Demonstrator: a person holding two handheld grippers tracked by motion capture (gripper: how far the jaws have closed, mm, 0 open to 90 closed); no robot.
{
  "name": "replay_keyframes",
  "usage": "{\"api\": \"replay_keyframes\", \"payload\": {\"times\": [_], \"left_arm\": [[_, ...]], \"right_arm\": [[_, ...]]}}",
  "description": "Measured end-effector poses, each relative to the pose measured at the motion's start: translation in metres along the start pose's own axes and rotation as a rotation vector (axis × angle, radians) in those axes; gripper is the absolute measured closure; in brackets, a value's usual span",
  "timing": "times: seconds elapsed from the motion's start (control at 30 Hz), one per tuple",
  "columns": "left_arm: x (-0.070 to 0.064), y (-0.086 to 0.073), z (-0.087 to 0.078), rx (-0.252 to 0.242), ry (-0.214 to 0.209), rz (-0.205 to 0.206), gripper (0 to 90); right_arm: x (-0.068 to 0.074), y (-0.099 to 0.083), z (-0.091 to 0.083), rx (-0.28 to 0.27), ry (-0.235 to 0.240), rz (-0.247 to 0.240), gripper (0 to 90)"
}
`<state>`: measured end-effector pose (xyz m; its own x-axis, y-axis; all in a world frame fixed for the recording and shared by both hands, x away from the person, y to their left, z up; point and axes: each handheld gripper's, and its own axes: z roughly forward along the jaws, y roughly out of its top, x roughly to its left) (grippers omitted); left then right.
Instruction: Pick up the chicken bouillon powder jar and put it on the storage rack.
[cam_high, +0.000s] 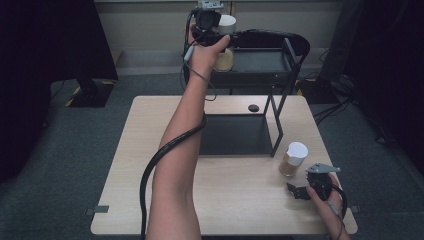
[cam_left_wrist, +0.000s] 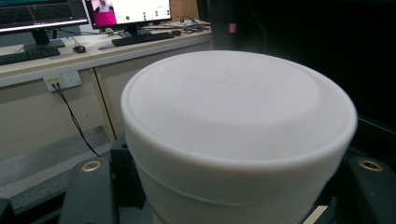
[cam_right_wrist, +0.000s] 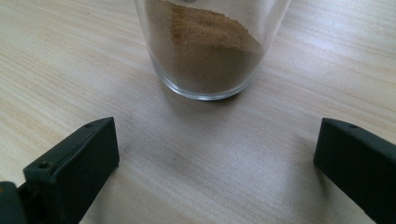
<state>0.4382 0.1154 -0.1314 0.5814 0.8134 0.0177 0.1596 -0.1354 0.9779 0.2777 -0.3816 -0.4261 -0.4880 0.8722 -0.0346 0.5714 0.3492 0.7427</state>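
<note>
A glass jar with a white lid (cam_high: 227, 22) and brown powder is at the left end of the black rack's top shelf (cam_high: 262, 61). My left gripper (cam_high: 222, 42) is shut on it at arm's length. In the left gripper view its white lid (cam_left_wrist: 238, 107) looms between the two black jaws, and my left gripper (cam_left_wrist: 229, 186) hugs its body. Whether this jar rests on the shelf I cannot tell. A second jar of brown powder (cam_high: 293, 159) (cam_right_wrist: 210, 46) stands on the wooden table (cam_high: 150, 175). My right gripper (cam_high: 303, 186) (cam_right_wrist: 215, 158) lies open just short of it.
The rack's lower shelf (cam_high: 232, 135) sits on the table's far middle, with thin black posts (cam_high: 277, 125) at its right. A small black disc (cam_high: 253, 107) lies behind it. A desk with monitors (cam_left_wrist: 126, 11) and a keyboard stands beyond the rack. Dark stands flank the table.
</note>
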Motion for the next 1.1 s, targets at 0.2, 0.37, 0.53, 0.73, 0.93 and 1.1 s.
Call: {"api": "replay_keyframes", "payload": {"times": [0.2,0.37,0.53,0.73,0.93,1.1], "left_arm": [[-0.007,-0.002,-0.006,-0.01,0.017,-0.03,9.9],[-0.009,-0.011,-0.017,-0.031,0.01,-0.04,2.4],[-0.007,-0.025,-0.028,-0.058,-0.015,-0.051,0.0],[-0.005,-0.042,-0.036,-0.073,-0.048,-0.06,0.0],[-0.003,-0.062,-0.039,-0.093,-0.09,-0.085,0.0],[-0.002,-0.075,-0.04,-0.11,-0.12,-0.082,0.0]], "right_arm": [[0.0,0.0,0.0,0.0,0.0,0.0,0.0],[0.0,0.0,0.0,0.0,0.0,0.0,0.0],[0.0,0.0,0.0,0.0,0.0,0.0,0.0],[0.0,0.0,0.0,0.0,-0.001,-0.002,0.0],[0.0,0.0,0.0,-0.001,-0.001,-0.002,0.0],[0.0,0.0,0.0,-0.001,-0.001,0.0,0.0]]}}
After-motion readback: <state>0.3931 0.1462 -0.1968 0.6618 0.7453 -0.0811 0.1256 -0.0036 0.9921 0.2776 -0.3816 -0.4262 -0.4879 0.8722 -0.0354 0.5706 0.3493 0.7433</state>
